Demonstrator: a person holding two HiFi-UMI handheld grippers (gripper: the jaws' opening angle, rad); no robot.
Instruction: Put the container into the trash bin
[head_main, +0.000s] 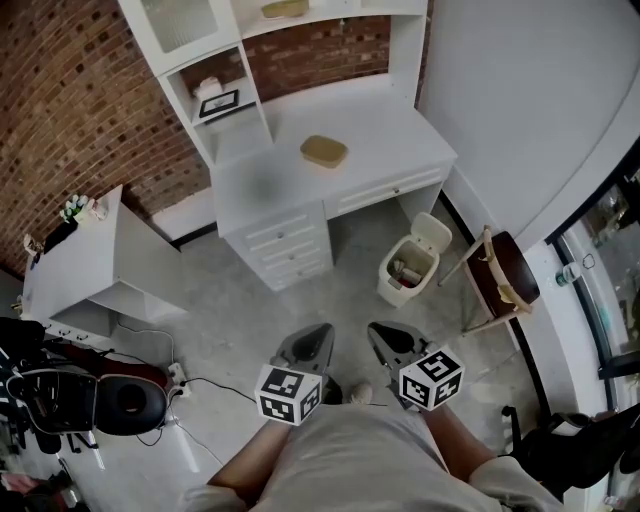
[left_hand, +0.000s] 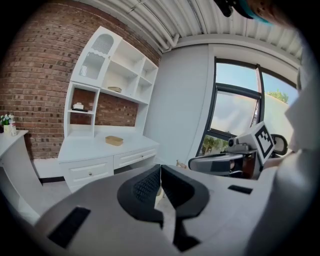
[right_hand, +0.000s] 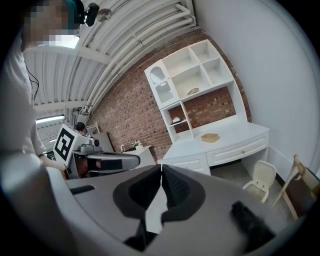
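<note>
Home study, white desk (head_main: 375, 125), shelf hutch (head_main: 190, 25), brick wall (head_main: 70, 100), wooden chair (head_main: 505, 270)

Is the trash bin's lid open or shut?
Open. The trash bin has its lid flipped up behind it, and you can see some rubbish inside.

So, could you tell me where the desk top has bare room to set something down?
The desk top is bare on both sides of the tan container. The shelf cubby at its left end is taken by a picture frame.
</note>
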